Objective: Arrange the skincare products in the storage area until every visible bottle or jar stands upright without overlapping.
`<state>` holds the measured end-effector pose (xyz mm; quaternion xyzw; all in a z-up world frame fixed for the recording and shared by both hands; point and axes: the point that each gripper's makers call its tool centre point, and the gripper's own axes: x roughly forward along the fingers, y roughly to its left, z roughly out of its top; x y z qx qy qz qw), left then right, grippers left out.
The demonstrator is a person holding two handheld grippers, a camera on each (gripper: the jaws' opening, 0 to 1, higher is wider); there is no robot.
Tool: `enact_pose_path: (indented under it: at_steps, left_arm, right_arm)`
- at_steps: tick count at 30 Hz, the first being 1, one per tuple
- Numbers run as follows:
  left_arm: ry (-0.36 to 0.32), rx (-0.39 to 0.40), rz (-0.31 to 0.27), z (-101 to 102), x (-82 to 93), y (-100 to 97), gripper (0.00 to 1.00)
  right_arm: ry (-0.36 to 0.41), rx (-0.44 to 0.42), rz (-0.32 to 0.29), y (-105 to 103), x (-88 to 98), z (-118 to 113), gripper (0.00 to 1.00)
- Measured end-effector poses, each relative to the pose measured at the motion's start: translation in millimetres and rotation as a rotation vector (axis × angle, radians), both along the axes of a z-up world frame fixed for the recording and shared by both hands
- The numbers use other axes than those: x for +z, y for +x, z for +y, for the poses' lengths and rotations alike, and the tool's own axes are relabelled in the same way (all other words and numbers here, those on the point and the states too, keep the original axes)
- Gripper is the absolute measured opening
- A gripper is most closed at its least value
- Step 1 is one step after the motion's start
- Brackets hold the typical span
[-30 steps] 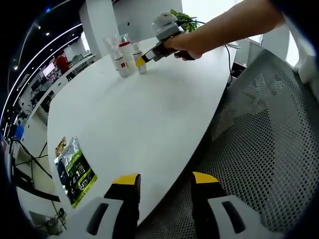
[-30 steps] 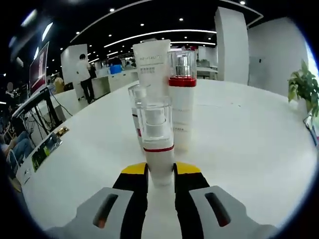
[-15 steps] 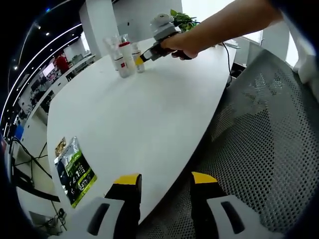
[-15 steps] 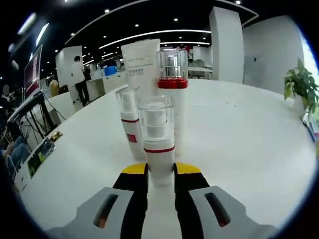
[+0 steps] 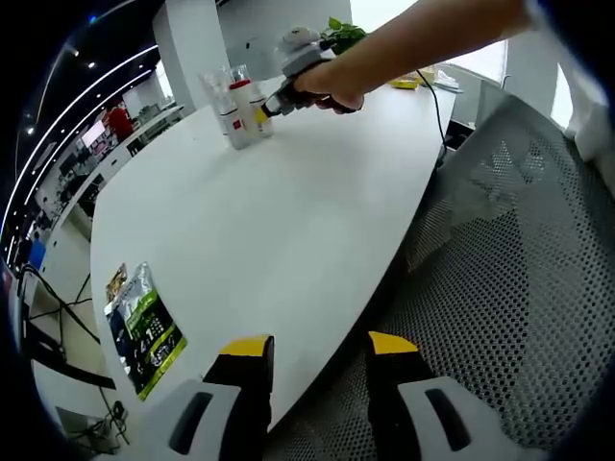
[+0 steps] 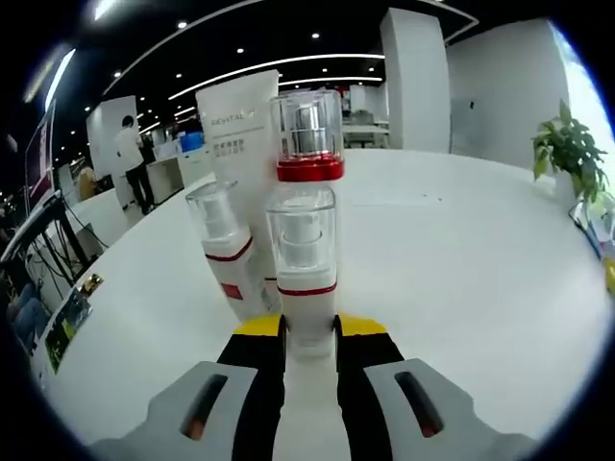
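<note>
Bottles stand in a tight cluster on the white table [image 6: 480,288], and the right gripper [image 6: 309,338] has its yellow-tipped jaws closed on the nearest one, a small pump bottle [image 6: 302,274] with a clear cap and a thin red band. That bottle is upright between the jaws, its base hidden by them. Just behind it rises a taller bottle [image 6: 308,144] with a clear cap and a broad red collar. To its left, close beside it, a short bottle [image 6: 223,252] with a clear cap and a red label leans slightly. Behind these stands a white tube [image 6: 235,125] with printed lettering, the tallest of the group. A potted plant [image 6: 565,158] sits at the far right edge of the table.

In the left gripper view, the left gripper [image 5: 312,348] hovers over the near edge of the table [image 5: 240,240] with its jaws apart and nothing between them. Below it on the right is the grey mesh of a chair [image 5: 500,288]. A green and black packet [image 5: 144,327] lies flat on the table near the left edge. Far across the table, a person's arm [image 5: 413,43] reaches in from the right, with the hand [image 5: 322,84] holding the right gripper at the cluster of bottles [image 5: 233,106].
</note>
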<state>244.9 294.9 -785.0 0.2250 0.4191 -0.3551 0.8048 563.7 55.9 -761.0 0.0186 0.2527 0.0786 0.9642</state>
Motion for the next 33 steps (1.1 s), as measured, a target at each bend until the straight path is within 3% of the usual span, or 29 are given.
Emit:
enact_pose_path:
  at_steps: [26, 33]
  left_arm:
    - [-0.002, 0.001, -0.004, 0.3, 0.6, 0.5, 0.39]
    - [-0.002, 0.003, -0.005, 0.6, 0.6, 1.2, 0.39]
  right_arm:
    - [0.0, -0.066, 0.028, 9.2, -4.0, 2.5, 0.18]
    - [0.021, -0.096, 0.02, 2.4, 1.7, -2.9, 0.3]
